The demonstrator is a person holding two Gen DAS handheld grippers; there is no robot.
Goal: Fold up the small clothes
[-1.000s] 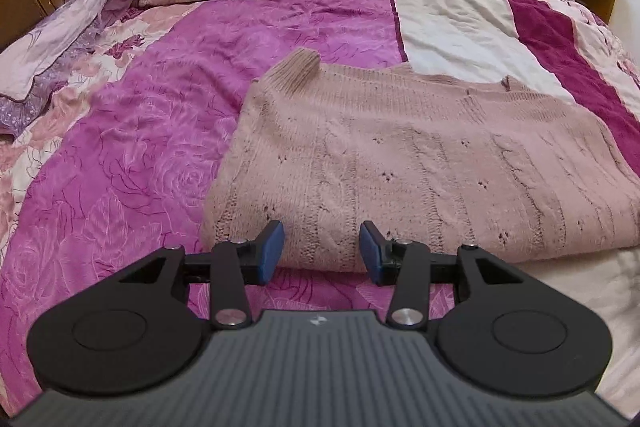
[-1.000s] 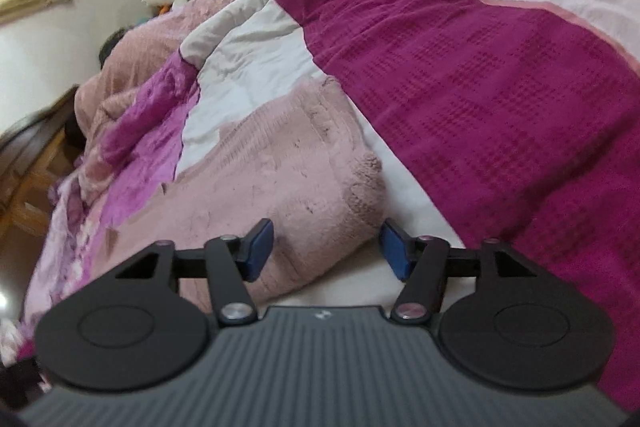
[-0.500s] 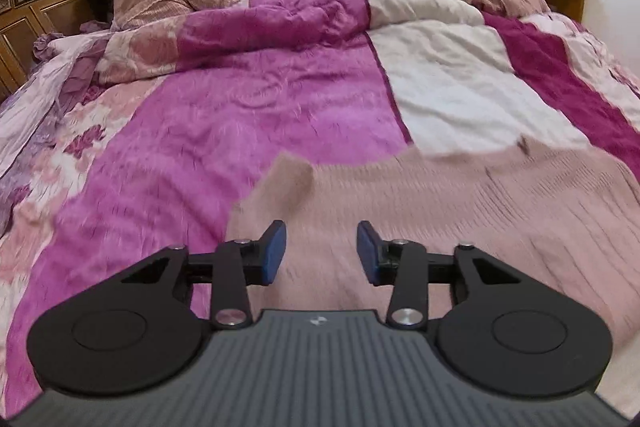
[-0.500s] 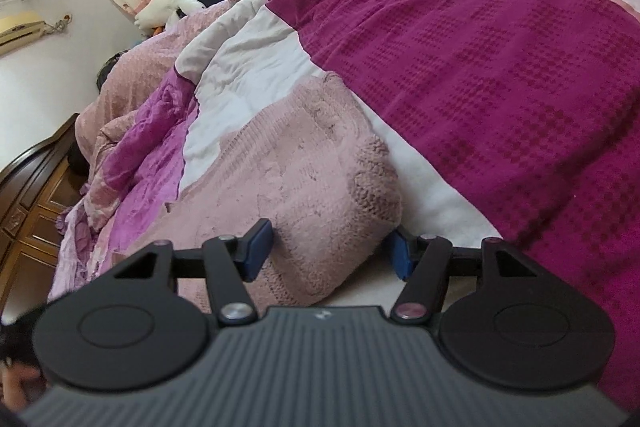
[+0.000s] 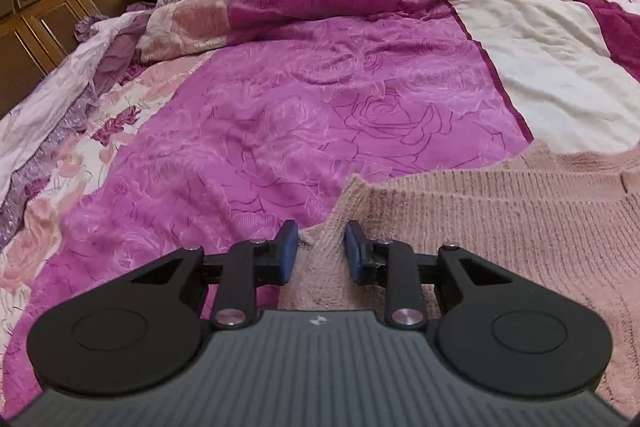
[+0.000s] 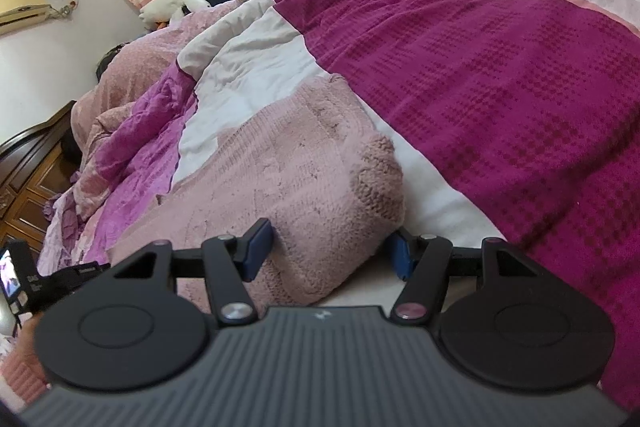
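A pale pink knitted sweater lies flat on the bed. My left gripper is low over its left edge, jaws partly closed around a raised fold of the knit, pads near it. In the right wrist view the sweater ends in a thick folded corner. My right gripper is open wide with that corner between its blue pads.
A magenta rose-print quilt and a white and dark magenta blanket cover the bed. A wooden headboard stands at far left. A bundled pink duvet lies at the head. The other gripper's camera shows at left.
Both grippers have moved forward and down onto the sweater. The left jaws have narrowed around the sweater's left edge. The right jaws now straddle the folded corner.
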